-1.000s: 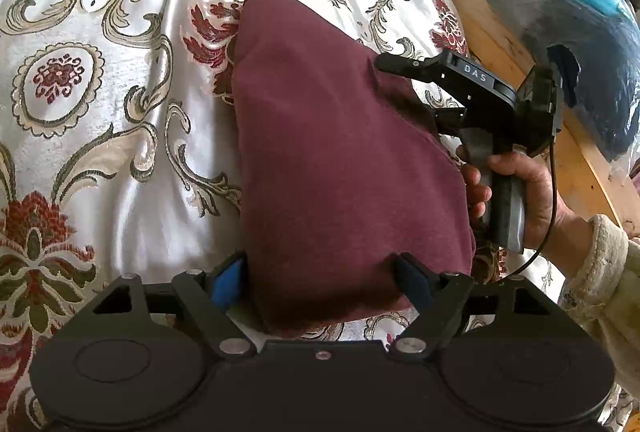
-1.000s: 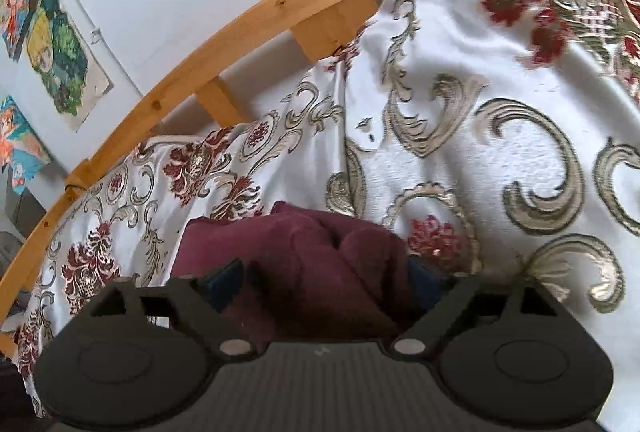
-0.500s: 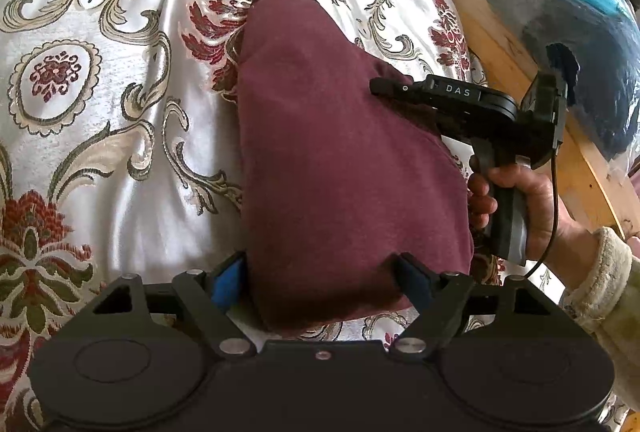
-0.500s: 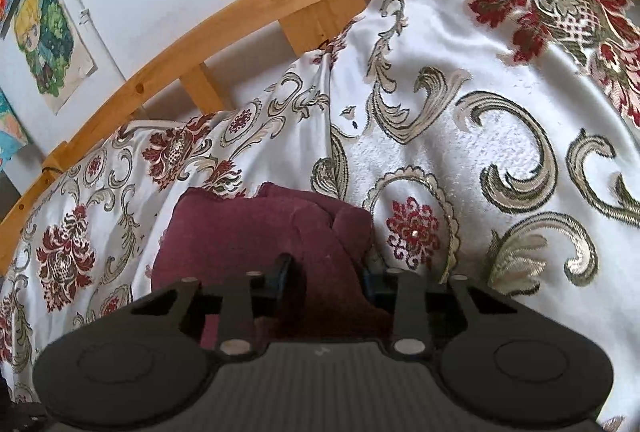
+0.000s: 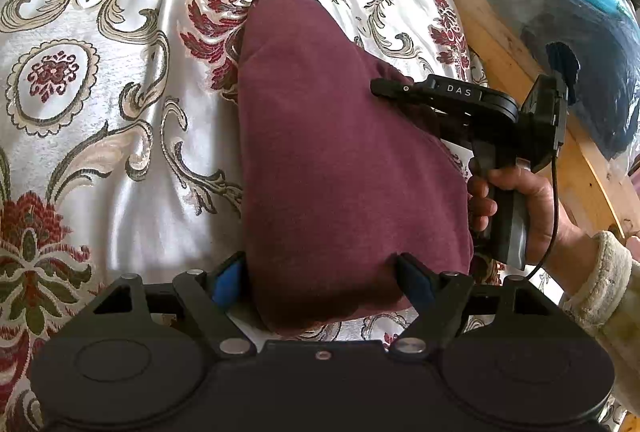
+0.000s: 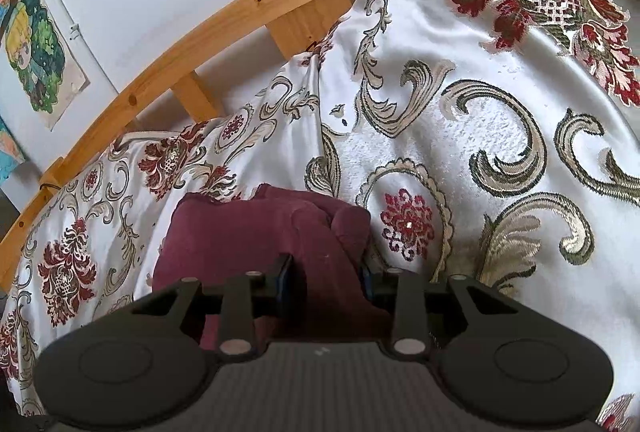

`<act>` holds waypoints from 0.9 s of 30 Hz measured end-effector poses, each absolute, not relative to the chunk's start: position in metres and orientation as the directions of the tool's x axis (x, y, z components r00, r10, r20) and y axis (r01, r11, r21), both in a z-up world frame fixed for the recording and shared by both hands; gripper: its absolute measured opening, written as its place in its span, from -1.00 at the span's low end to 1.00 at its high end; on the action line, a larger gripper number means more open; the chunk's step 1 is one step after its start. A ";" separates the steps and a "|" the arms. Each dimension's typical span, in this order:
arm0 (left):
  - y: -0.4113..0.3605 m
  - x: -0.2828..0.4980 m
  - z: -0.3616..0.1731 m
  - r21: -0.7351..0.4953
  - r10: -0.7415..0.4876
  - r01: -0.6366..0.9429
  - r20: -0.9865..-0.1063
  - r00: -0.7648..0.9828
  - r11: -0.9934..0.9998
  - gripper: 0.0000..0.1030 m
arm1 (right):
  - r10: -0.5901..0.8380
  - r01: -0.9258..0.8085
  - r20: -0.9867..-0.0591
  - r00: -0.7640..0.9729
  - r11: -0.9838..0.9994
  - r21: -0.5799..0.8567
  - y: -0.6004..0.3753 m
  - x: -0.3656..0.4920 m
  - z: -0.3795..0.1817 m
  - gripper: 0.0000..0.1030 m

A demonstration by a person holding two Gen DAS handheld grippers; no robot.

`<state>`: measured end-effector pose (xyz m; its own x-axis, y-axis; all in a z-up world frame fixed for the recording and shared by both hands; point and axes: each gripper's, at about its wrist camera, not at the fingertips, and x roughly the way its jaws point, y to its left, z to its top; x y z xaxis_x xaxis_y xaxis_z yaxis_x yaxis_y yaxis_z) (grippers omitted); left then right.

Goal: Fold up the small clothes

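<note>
A folded maroon garment (image 5: pixel 340 159) lies on the floral bedspread (image 5: pixel 100 103). My left gripper (image 5: pixel 324 280) is open, its blue-padded fingers on either side of the garment's near edge. My right gripper (image 6: pixel 326 276) is shut on a thick fold of the same garment (image 6: pixel 248 232) at its right side. In the left wrist view the right gripper (image 5: pixel 384 89) reaches in from the right, held by a hand.
A wooden bed frame (image 6: pixel 224 19) runs behind the bedspread (image 6: pixel 500 119), with a white wall and posters (image 6: pixel 36 51) beyond. A plastic-wrapped bundle of blue fabric (image 5: pixel 580 23) lies past the frame (image 5: pixel 500 43) on the right.
My right gripper has closed from wide open onto the garment's right fold and pulled back slightly. The left gripper has stayed open at the near edge.
</note>
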<state>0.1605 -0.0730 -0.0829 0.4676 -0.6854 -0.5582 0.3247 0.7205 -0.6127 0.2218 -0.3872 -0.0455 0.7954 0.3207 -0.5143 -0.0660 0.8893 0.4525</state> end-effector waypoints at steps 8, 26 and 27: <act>-0.073 0.164 -0.081 -0.619 -0.691 0.321 -0.567 0.449 0.717 0.51 | 0.313 -0.056 -0.517 0.797 0.890 0.453 -0.386 0.221 -0.047 -0.20; -0.073 0.168 -0.082 -0.607 -0.687 0.330 -0.582 0.435 0.723 0.34 | 0.310 0.004 -0.462 0.831 0.828 0.561 -0.394 0.210 -0.046 -0.55; -0.073 0.167 -0.080 -0.592 -0.677 0.335 -0.588 0.443 0.733 0.24 | 0.301 0.004 -0.461 0.835 0.834 0.552 -0.392 0.209 -0.044 -0.58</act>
<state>0.1668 -0.0735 -0.0798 0.4429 -0.6769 -0.5879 0.3351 0.7332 -0.5917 0.2089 -0.3917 -0.0438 0.8347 0.3010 -0.4612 0.0042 0.8340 0.5518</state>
